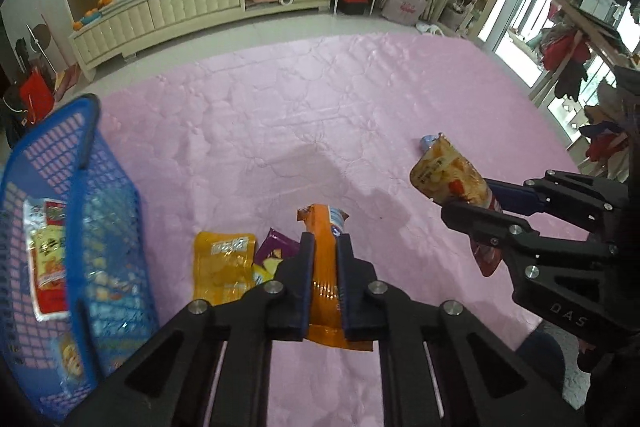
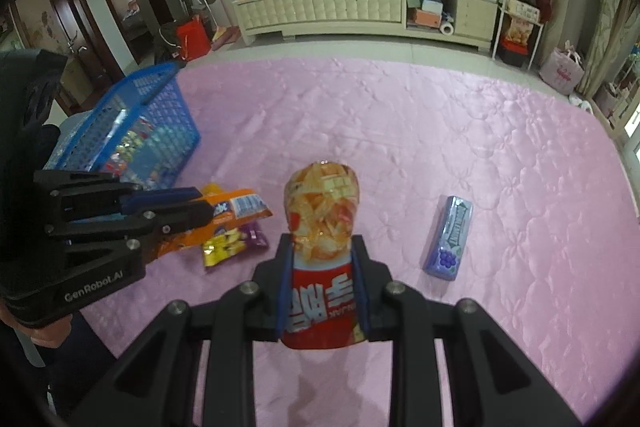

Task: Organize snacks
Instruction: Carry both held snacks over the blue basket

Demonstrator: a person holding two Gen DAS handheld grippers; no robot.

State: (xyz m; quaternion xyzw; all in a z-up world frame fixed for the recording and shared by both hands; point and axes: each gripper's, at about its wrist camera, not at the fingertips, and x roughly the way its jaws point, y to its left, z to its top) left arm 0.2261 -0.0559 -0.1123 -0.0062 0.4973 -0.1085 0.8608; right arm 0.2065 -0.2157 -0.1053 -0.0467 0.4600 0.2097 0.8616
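Each claw clamps one packet: left claw point(image 1: 324, 247) orange packet point(image 1: 326, 291), right claw point(image 2: 322, 251) red packet point(image 2: 322, 247).

You get daylight from the windows point(image 1: 560, 39) on the right, soft shadows on the pink quilt point(image 1: 304, 163), glare on the shiny wrappers, a slightly blurred blue basket point(image 1: 52, 163), and dark, curved fisheye edges.
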